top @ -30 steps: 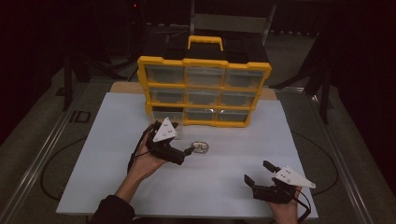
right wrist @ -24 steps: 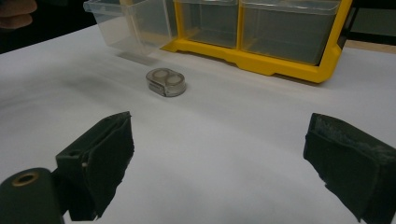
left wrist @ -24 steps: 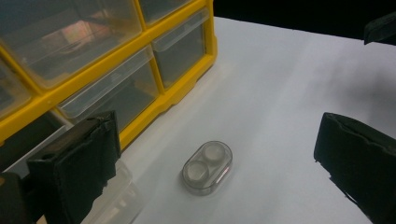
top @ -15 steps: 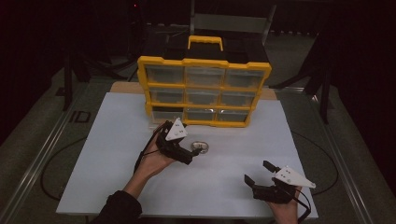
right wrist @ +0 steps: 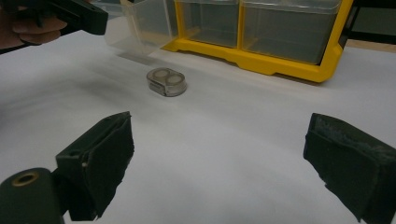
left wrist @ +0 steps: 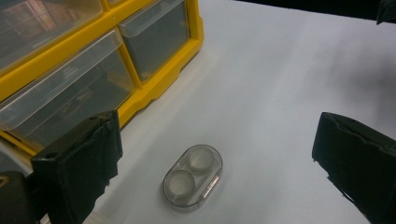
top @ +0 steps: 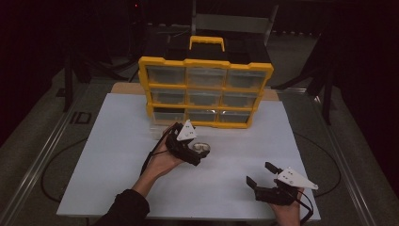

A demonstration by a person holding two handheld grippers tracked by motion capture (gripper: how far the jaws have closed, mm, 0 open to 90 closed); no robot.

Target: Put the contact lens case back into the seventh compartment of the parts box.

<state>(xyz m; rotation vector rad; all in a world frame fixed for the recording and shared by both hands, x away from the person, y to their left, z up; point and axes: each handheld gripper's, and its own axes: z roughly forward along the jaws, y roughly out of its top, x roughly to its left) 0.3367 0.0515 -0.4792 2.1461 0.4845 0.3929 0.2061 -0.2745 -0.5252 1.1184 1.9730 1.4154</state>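
Over the last second your left gripper [top: 196,149] has travelled right and slightly farther from you, and it now hovers over the small clear twin-well case [left wrist: 193,183] lying on the white table [top: 117,141], just near of the yellow drawer organizer [top: 205,92]. Its jaws stand wide apart with the case between them, untouched. That looks like the setup for a pick; one clear drawer [right wrist: 140,25] at the organizer's lower left sits pulled out. Far right and near you, your right gripper [top: 263,175] has not moved, jaws spread, holding nothing.
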